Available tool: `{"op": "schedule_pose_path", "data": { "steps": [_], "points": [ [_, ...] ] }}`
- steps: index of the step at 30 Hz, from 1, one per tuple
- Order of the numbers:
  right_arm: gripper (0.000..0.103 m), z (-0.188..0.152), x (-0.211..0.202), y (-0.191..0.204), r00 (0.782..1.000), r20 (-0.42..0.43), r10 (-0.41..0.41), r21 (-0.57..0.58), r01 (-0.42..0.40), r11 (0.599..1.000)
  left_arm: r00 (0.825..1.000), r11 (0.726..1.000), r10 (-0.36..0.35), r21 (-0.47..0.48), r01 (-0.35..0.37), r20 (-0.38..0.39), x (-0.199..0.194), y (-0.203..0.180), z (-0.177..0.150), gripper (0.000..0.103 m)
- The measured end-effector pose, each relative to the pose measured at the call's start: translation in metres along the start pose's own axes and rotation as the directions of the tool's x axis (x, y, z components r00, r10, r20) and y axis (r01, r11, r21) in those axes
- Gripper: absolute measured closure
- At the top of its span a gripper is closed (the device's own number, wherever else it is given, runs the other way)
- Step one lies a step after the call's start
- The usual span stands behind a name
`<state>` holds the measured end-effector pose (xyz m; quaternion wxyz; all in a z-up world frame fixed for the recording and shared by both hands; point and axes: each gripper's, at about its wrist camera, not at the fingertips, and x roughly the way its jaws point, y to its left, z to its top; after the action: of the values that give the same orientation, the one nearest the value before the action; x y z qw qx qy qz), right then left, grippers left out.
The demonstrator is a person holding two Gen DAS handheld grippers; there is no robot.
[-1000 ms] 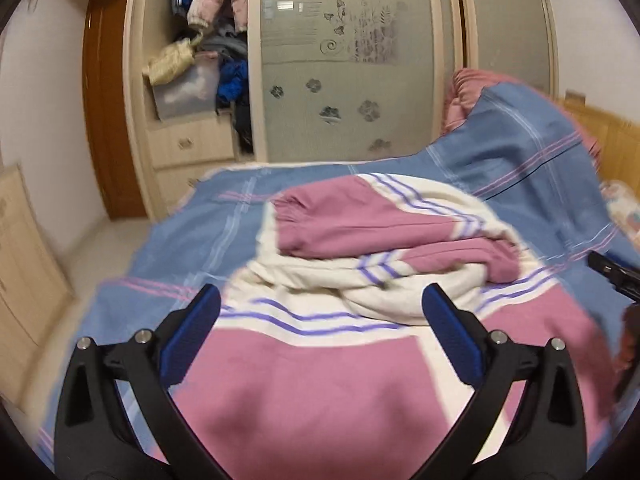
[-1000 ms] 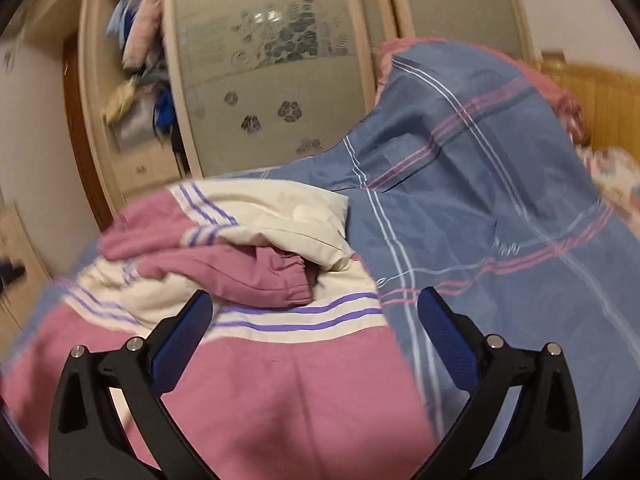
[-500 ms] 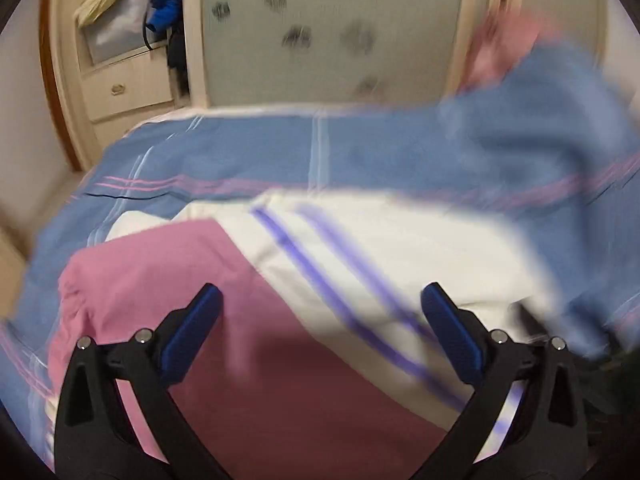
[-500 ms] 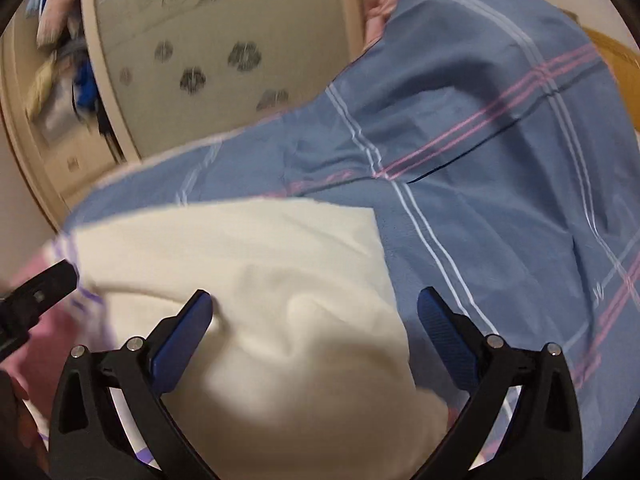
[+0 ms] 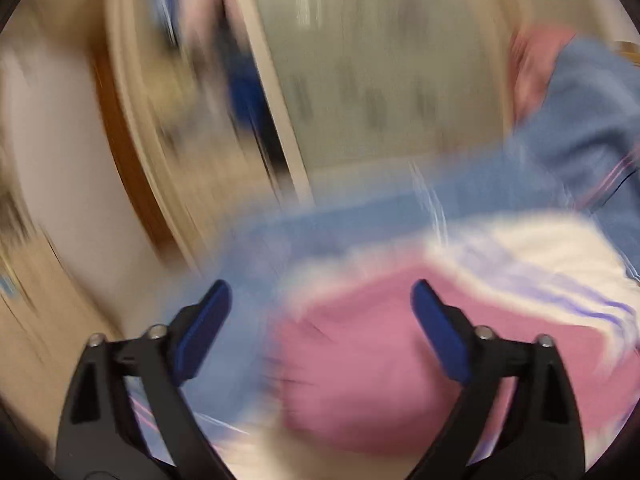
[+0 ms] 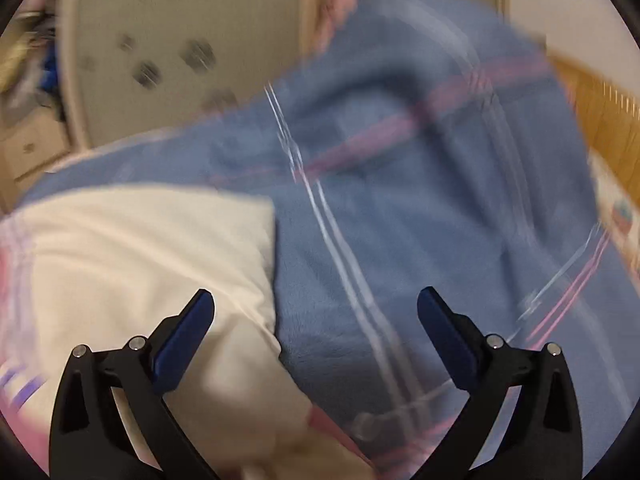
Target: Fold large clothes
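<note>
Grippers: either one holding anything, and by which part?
Nothing held. Left gripper and right gripper are both open over the garment, with no cloth pinched.

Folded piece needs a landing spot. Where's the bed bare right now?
Bare blue blanket lies right of the cream-and-pink garment, running toward the wooden headboard. Left side is crowded: the garment covers the bed under the open left gripper. Right gripper open too.

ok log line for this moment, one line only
left gripper open | right gripper open | garment on blanket | views blurred
</note>
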<state>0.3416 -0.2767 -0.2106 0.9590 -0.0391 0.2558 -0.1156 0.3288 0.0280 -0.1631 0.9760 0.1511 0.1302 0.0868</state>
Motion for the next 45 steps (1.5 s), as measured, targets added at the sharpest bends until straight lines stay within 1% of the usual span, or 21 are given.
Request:
{"op": "schedule_pose_path", "data": {
  "steps": [1, 4, 7, 8, 10, 13, 16, 19, 21, 25, 27, 29, 30, 32, 33, 35, 36, 38, 40, 42, 45],
  "points": [
    [0.001, -0.002, -0.042, 0.000, 0.997, 0.079, 0.006, -0.102, 0.002, 0.995, 0.997, 0.998, -0.051, 0.025, 0.050, 0.060, -0.041, 0.004, 0.004, 0.002],
    [0.001, -0.030, -0.140, -0.004, 0.981, 0.177, 0.086, -0.337, -0.022, 0.941, 0.984, 0.985, -0.156, 0.083, 0.148, 0.092, -0.143, 0.016, -0.009, 0.002],
    [0.001, -0.076, -0.212, -0.011, 0.969, 0.129, 0.209, -0.466, -0.127, 0.876, 0.975, 0.961, -0.207, 0.201, 0.188, 0.082, -0.220, 0.022, -0.048, 0.002],
    [0.001, -0.096, -0.234, -0.014, 0.961, 0.101, 0.259, -0.492, -0.178, 0.852, 0.973, 0.947, -0.226, 0.245, 0.207, 0.053, -0.245, 0.023, -0.069, 0.002],
    [0.001, -0.132, -0.260, -0.016, 0.941, 0.032, 0.337, -0.537, -0.268, 0.800, 0.963, 0.917, -0.269, 0.300, 0.261, -0.018, -0.271, 0.021, -0.098, 0.002],
    [0.001, -0.189, -0.284, -0.002, 0.927, -0.043, 0.373, -0.637, -0.313, 0.705, 0.948, 0.852, -0.268, 0.417, 0.317, -0.173, -0.302, 0.013, -0.150, 0.002],
    [0.001, -0.242, -0.297, 0.016, 0.903, -0.158, 0.400, -0.739, -0.377, 0.559, 0.928, 0.785, -0.279, 0.498, 0.369, -0.248, -0.325, 0.011, -0.193, 0.002],
    [0.001, -0.278, -0.302, 0.030, 0.906, -0.201, 0.372, -0.820, -0.363, 0.442, 0.905, 0.713, -0.292, 0.560, 0.421, -0.308, -0.333, 0.013, -0.219, 0.002],
    [0.001, -0.293, -0.300, 0.037, 0.931, -0.159, 0.328, -0.872, -0.288, 0.395, 0.907, 0.674, -0.275, 0.608, 0.419, -0.319, -0.333, 0.012, -0.233, 0.002],
    [0.001, -0.297, -0.294, 0.047, 0.940, -0.151, 0.305, -0.896, -0.260, 0.359, 0.889, 0.598, -0.256, 0.660, 0.454, -0.380, -0.322, 0.003, -0.255, 0.002],
    [0.001, -0.293, -0.294, 0.047, 0.940, -0.157, 0.302, -0.899, -0.263, 0.350, 0.873, 0.592, -0.274, 0.645, 0.483, -0.404, -0.316, 0.003, -0.256, 0.002],
    [0.001, -0.284, -0.295, 0.044, 0.939, -0.164, 0.303, -0.891, -0.273, 0.363, 0.847, 0.602, -0.295, 0.602, 0.524, -0.441, -0.308, 0.008, -0.249, 0.002],
    [0.001, -0.277, -0.294, 0.042, 0.934, -0.175, 0.311, -0.880, -0.291, 0.376, 0.819, 0.603, -0.332, 0.562, 0.566, -0.469, -0.310, 0.014, -0.244, 0.002],
    [0.001, -0.266, -0.298, 0.034, 0.920, -0.200, 0.336, -0.839, -0.338, 0.426, 0.786, 0.601, -0.373, 0.517, 0.610, -0.493, -0.313, 0.021, -0.241, 0.002],
    [0.001, -0.262, -0.296, 0.032, 0.919, -0.207, 0.336, -0.827, -0.348, 0.442, 0.798, 0.604, -0.359, 0.531, 0.595, -0.485, -0.313, 0.022, -0.242, 0.002],
    [0.001, -0.266, -0.288, 0.032, 0.921, -0.224, 0.319, -0.829, -0.352, 0.435, 0.861, 0.599, -0.257, 0.626, 0.498, -0.439, -0.309, 0.017, -0.252, 0.002],
    [0.001, -0.270, -0.284, 0.034, 0.926, -0.221, 0.308, -0.841, -0.340, 0.420, 0.863, 0.592, -0.253, 0.635, 0.495, -0.437, -0.306, 0.013, -0.256, 0.002],
    [0.001, -0.278, -0.279, 0.037, 0.922, -0.211, 0.323, -0.860, -0.333, 0.388, 0.858, 0.601, -0.267, 0.620, 0.504, -0.438, -0.304, 0.010, -0.255, 0.002],
    [0.001, -0.273, -0.274, 0.034, 0.912, -0.223, 0.344, -0.839, -0.359, 0.408, 0.862, 0.608, -0.273, 0.617, 0.499, -0.428, -0.301, 0.009, -0.251, 0.002],
    [0.001, -0.265, -0.267, 0.033, 0.907, -0.225, 0.357, -0.814, -0.376, 0.443, 0.878, 0.599, -0.266, 0.646, 0.474, -0.398, -0.299, 0.007, -0.249, 0.002],
    [0.001, -0.267, -0.263, 0.038, 0.921, -0.163, 0.353, -0.847, -0.314, 0.428, 0.908, 0.601, -0.246, 0.682, 0.417, -0.338, -0.293, 0.002, -0.245, 0.002]
  ]
}}
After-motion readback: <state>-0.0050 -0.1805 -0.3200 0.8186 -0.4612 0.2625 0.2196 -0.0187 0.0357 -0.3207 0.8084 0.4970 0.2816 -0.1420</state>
